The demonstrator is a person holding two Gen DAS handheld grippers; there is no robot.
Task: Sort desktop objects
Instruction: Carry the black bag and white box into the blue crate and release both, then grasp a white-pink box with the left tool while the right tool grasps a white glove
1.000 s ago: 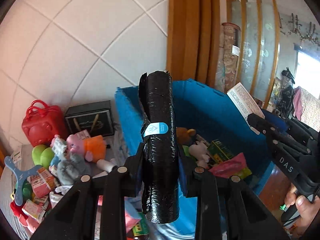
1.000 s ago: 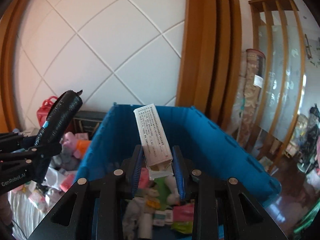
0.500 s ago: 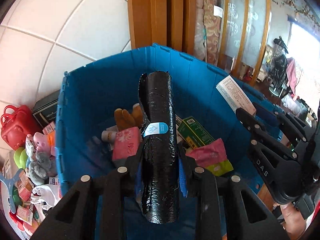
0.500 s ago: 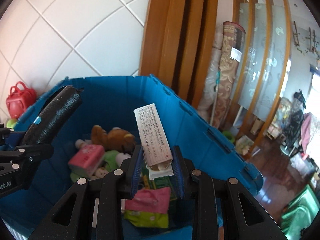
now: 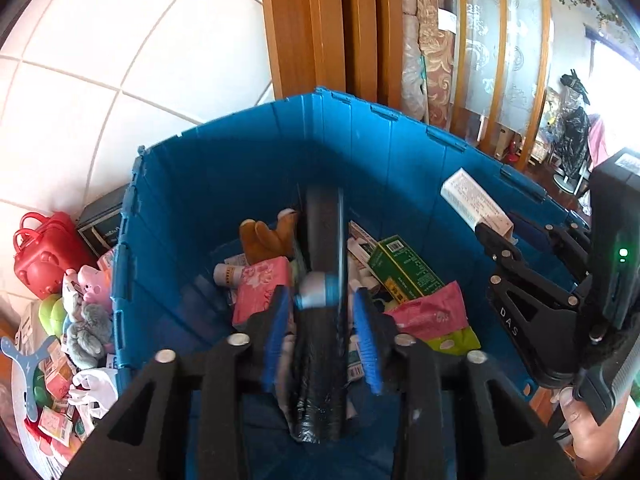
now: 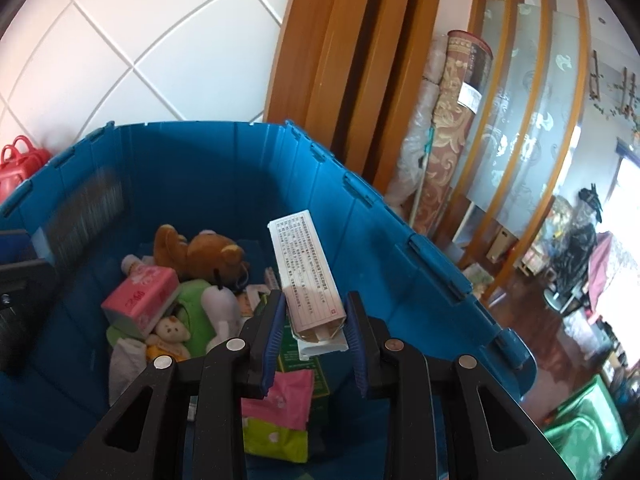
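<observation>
In the left wrist view, our left gripper (image 5: pixel 322 334) has just been opening; its pads stand apart from the blurred black roll (image 5: pixel 320 320), which slips between them over the blue crate (image 5: pixel 224 176). It may land on the soft toys and roll.

In the right wrist view, our right gripper (image 6: pixel 314 338) is clamped on the white box (image 6: pixel 306 264) above the crate; releasing it tilted could wedge it against the wall.

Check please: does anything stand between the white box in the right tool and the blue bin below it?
Nothing visible does. The white box hangs over the open blue bin; beneath lie only its contents, like the pink packet.
</observation>
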